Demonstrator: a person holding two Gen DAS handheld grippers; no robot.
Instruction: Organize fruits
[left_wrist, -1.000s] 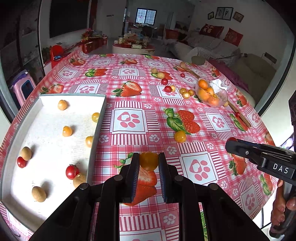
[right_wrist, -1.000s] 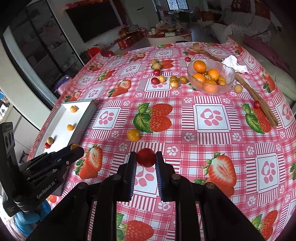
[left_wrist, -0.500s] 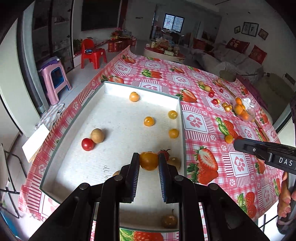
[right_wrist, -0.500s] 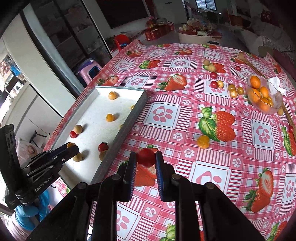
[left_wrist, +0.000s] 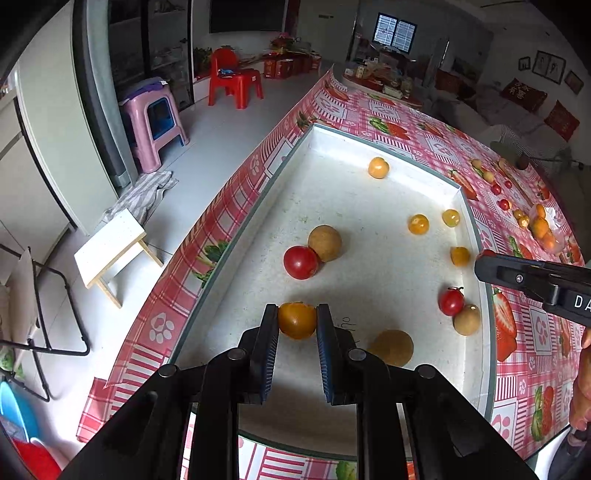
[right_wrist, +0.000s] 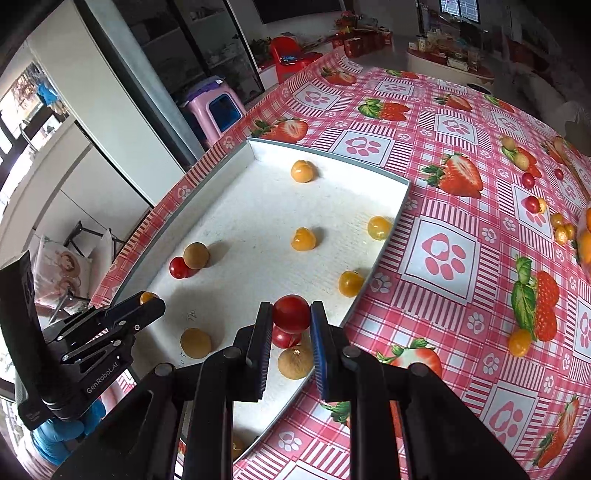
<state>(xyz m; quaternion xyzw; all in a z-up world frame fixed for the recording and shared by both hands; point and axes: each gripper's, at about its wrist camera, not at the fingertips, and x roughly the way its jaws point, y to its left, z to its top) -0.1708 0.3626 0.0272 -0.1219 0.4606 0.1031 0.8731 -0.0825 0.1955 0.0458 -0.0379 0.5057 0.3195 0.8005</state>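
Note:
My left gripper (left_wrist: 297, 319) is shut on an orange cherry tomato (left_wrist: 297, 320) and hangs over the near left part of the white tray (left_wrist: 369, 146). My right gripper (right_wrist: 291, 315) is shut on a red cherry tomato (right_wrist: 291, 313) above the tray's (right_wrist: 325, 151) near right side, over another red tomato (right_wrist: 285, 338) and a brown longan (right_wrist: 295, 363). Each gripper shows in the other's view: the right gripper (left_wrist: 487, 266) at the right edge, the left gripper (right_wrist: 149, 300) at the lower left. Several yellow, red and brown fruits lie scattered in the tray.
More small fruits (right_wrist: 532, 204) lie on the strawberry-print tablecloth to the right, with one orange tomato (right_wrist: 519, 342) alone. A clear bowl of oranges (left_wrist: 545, 230) stands at the far right. Left of the table, the floor holds a pink stool (left_wrist: 155, 122) and a red chair (left_wrist: 234, 79).
Both grippers have swung left from over the tablecloth to over the tray, each still holding its tomato. The tray now fills both views.

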